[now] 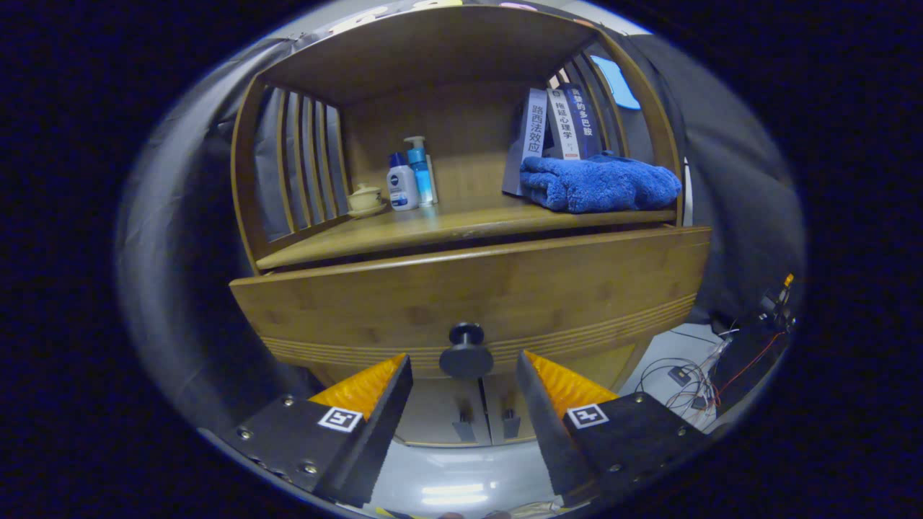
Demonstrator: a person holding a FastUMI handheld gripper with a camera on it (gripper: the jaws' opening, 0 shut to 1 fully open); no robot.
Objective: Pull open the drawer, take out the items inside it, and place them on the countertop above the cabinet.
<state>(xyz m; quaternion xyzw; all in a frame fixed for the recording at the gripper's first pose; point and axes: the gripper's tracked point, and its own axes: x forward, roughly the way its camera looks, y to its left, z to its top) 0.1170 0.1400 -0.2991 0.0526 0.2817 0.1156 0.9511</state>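
A wooden cabinet's drawer [476, 288] faces me with its front closed, and a dark round knob [466, 355] sticks out of its lower middle. My gripper [465, 364] stands open with the knob between its two fingertips, neither finger touching it. The countertop [433, 227] above the drawer forms the floor of a wooden shelf niche. What lies inside the drawer is hidden.
On the countertop stand a small lidded cup on a saucer [365, 199], a white bottle [402, 184] and a blue pump bottle [420, 171] at the back left. A folded blue towel [598, 184] and several upright books [559, 126] occupy the right. Cables [692, 382] lie on the floor to the right.
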